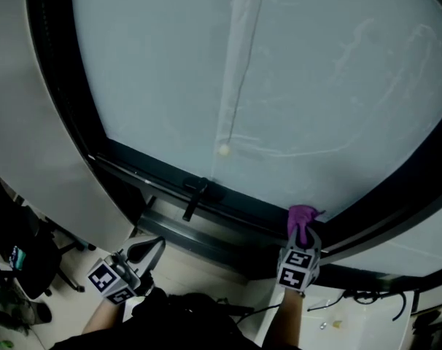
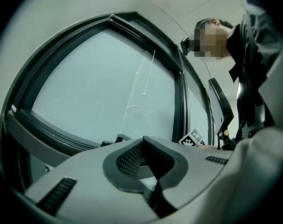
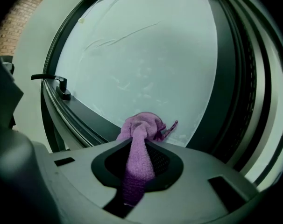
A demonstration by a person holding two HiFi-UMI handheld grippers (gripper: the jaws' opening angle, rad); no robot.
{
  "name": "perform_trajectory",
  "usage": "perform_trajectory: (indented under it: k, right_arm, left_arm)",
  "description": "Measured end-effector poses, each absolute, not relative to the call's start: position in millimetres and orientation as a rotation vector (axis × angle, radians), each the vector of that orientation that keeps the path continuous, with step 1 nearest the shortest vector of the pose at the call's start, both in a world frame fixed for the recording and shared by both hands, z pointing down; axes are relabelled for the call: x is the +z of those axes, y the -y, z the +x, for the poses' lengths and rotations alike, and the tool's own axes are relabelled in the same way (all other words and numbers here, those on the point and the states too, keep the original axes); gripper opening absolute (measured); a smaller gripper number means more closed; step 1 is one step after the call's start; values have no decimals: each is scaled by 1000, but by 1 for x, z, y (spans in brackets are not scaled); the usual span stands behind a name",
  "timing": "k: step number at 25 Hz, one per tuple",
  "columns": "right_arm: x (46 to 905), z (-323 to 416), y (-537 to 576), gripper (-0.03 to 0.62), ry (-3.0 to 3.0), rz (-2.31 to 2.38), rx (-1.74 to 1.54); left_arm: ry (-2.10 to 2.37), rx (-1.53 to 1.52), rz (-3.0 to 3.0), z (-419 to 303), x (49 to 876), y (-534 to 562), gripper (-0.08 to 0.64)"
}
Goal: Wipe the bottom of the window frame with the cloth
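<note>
A purple cloth (image 3: 140, 127) is bunched between the jaws of my right gripper (image 3: 139, 141), which is shut on it. The wad presses against the dark bottom window frame (image 3: 92, 115) where it meets the glass, close to the pane's right corner. In the head view the cloth (image 1: 302, 217) sticks up from the right gripper (image 1: 303, 233) at the right end of the bottom frame (image 1: 163, 175). My left gripper (image 1: 155, 243) hangs low at the left, below the frame and away from it. Its jaws (image 2: 142, 146) are shut with nothing between them.
A black window handle (image 1: 195, 198) juts out of the bottom frame at mid-length, also in the right gripper view (image 3: 57, 83). A blind cord with a bead (image 1: 223, 150) hangs over the glass. A white sill with cables (image 1: 367, 299) lies lower right, an office chair (image 1: 31, 262) lower left.
</note>
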State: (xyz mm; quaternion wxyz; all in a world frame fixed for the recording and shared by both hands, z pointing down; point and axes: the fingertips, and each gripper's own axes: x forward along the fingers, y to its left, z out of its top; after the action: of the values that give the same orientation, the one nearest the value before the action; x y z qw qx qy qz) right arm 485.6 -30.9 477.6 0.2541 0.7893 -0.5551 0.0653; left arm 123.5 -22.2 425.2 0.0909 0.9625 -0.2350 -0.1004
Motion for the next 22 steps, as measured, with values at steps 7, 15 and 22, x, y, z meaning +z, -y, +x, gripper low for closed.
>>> perform_trajectory:
  k: [7, 15, 22]
  right_arm:
    - [475, 474, 42, 61, 1471, 2188, 248]
    - [475, 443, 59, 63, 1500, 2167, 297]
    - [474, 422, 77, 63, 1524, 2123, 282]
  left_arm:
    - [708, -279, 2897, 83, 421, 49, 2]
    - [705, -358, 2887, 57, 407, 75, 2]
    - [740, -375, 2885, 36, 407, 89, 2]
